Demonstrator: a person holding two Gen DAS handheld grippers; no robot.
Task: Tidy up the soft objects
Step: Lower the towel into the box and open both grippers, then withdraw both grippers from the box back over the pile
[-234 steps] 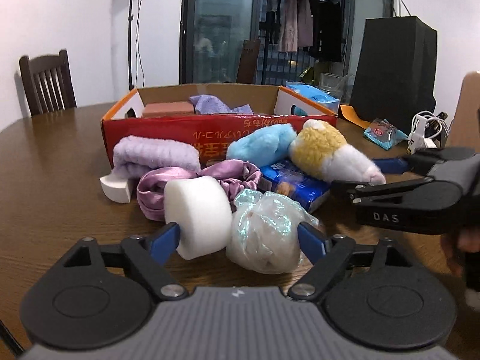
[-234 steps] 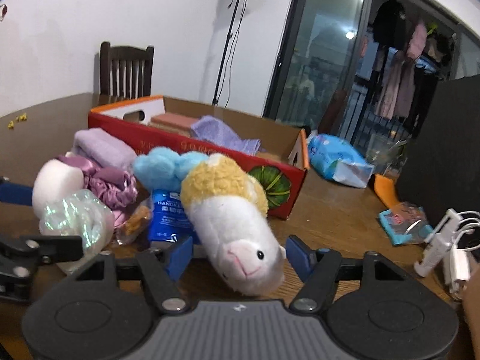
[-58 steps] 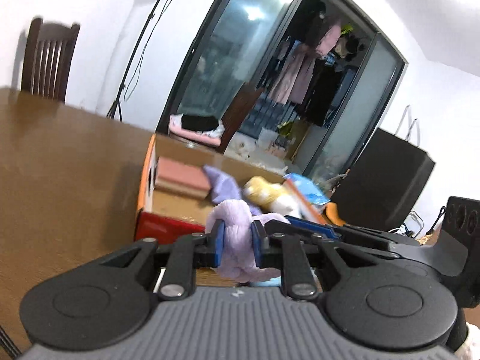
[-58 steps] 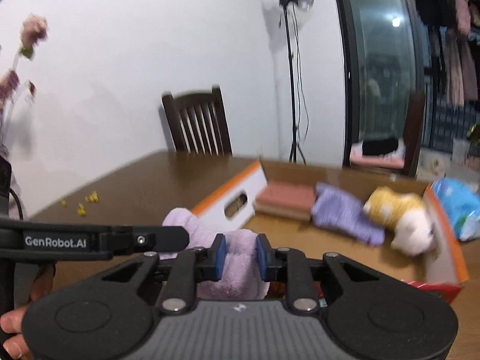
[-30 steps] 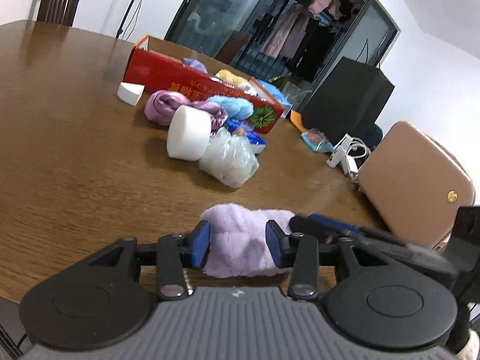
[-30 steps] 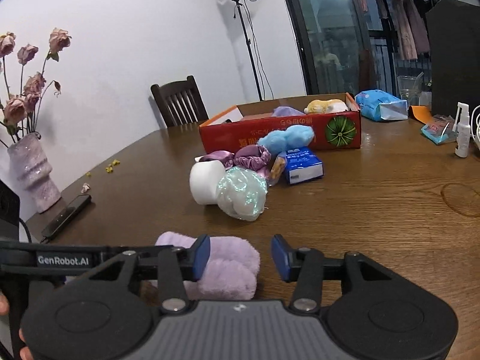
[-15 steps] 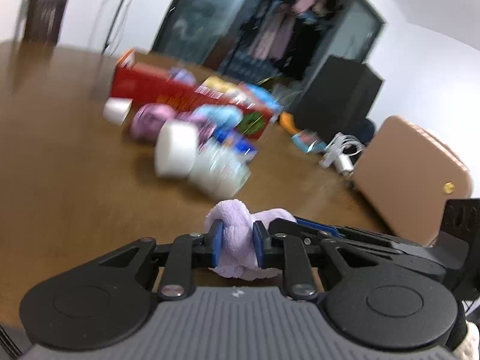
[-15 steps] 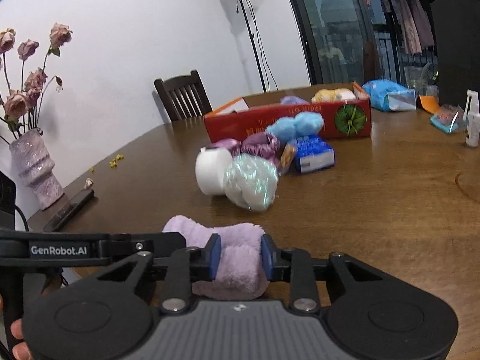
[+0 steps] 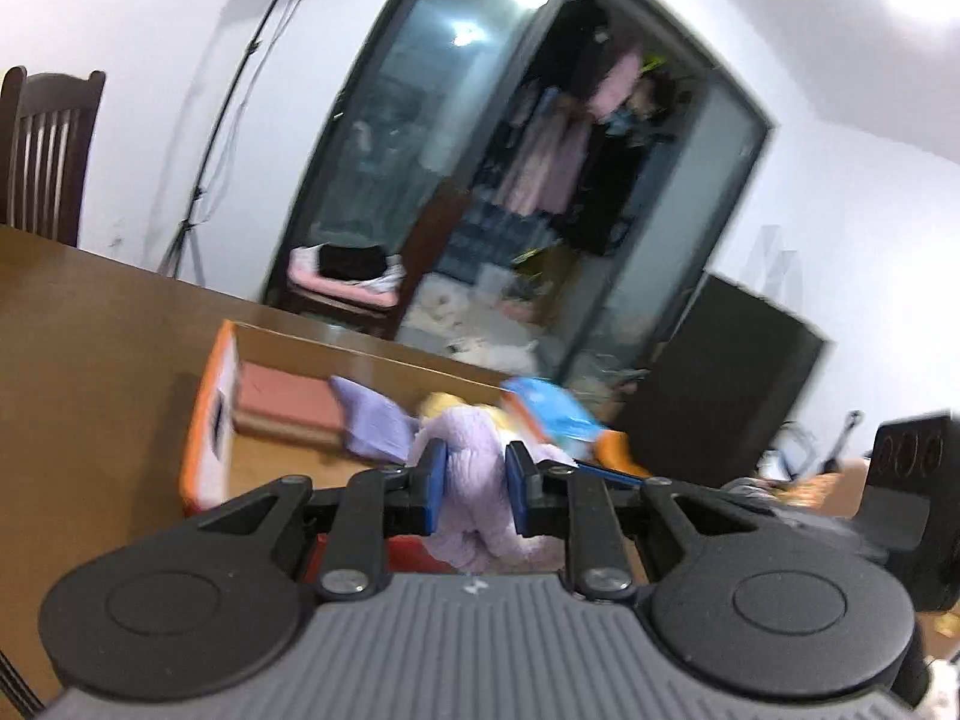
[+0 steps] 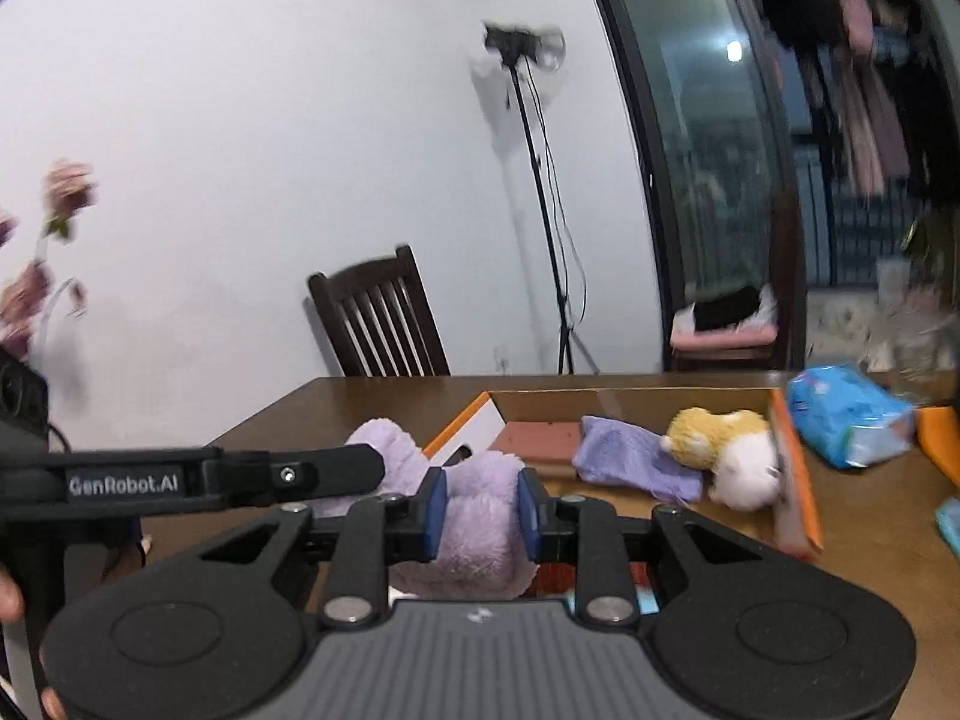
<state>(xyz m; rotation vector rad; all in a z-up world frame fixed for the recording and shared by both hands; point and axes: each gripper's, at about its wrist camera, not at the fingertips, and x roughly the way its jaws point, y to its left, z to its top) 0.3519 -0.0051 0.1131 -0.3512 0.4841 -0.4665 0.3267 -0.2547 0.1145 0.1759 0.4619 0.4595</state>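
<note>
- Currently my left gripper (image 9: 475, 495) is clamped on the lilac fluffy towel (image 9: 474, 480); the blue pads (image 9: 435, 485) press into the pile from both sides.
- My right gripper (image 10: 478, 507) pinches the same lilac fluffy towel (image 10: 474, 525) at its other end, pads sunk into the fabric.
- The towel hangs between the two tools, clear of the table (image 10: 870, 540), ahead of and above the near wall of the cardboard box (image 10: 795, 480).
- From my right tool, one finger of the left gripper (image 10: 288, 474) crosses the view on the left and covers part of the towel's far lobe.
- From my left tool, the right gripper appears only as a dark body at the right edge, blurred; its fingertips are hidden behind my own fingers.
- Beyond my right tool, inside the box: a pink sponge block (image 10: 543, 438), a folded purple cloth (image 10: 636, 459) and a yellow-and-white plush toy (image 10: 729, 450) lying against the right-hand wall.
- The box's near wall is mostly hidden beneath both tool bodies; only a red strip shows.
- To the right of the box, a blue tissue pack (image 10: 852, 420) lies on the table, smeared by motion blur.
- The left-wrist view is blurred throughout; box contents there read only as colour patches.
- The towel's underside is cut off by my tool housings.
</note>
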